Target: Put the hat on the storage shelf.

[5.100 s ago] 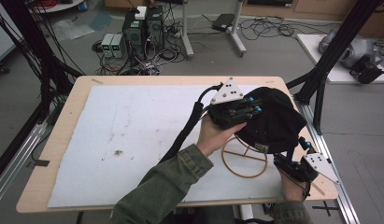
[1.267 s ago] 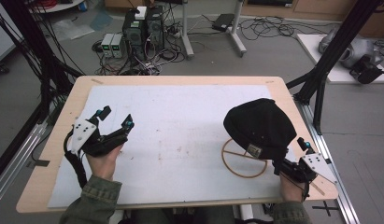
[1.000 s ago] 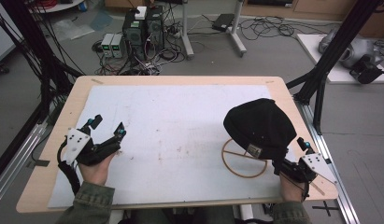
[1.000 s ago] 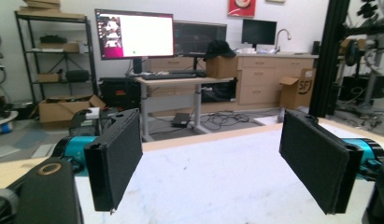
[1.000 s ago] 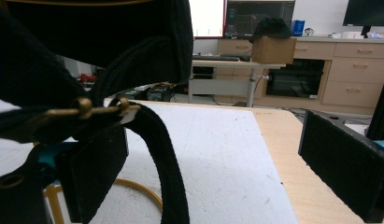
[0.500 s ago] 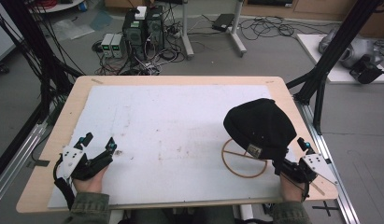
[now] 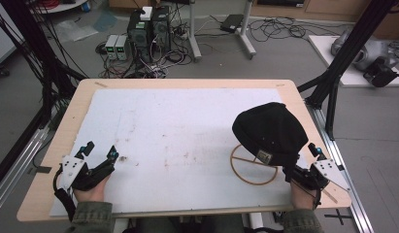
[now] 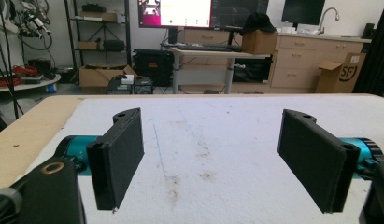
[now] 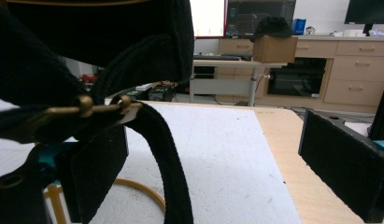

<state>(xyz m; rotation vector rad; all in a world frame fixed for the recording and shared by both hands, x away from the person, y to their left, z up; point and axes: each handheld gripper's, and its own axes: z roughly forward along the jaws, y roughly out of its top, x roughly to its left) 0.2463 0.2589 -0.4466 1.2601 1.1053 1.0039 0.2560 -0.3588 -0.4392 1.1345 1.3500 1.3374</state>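
2 grippers, 1 black cap on its gold wire stand.

My left gripper (image 7: 98,152) rested at the table's (image 7: 187,83) near-left corner, jaws spread wide over bare white mat (image 7: 177,126). My right gripper (image 7: 301,157) sat at the near-right edge, jaws also spread, the black cap (image 7: 270,130) draped on its gold wire stand (image 7: 253,169) just ahead.

This is a lab or research workshop. Desktop computer towers (image 7: 148,24) sit on the floor amid tangled cables (image 7: 279,29), black frame struts (image 7: 347,53) flank the wooden table (image 7: 187,83), and monitors (image 8: 174,13), shelving (image 8: 98,32) and cardboard boxes (image 8: 102,74) line the back wall.
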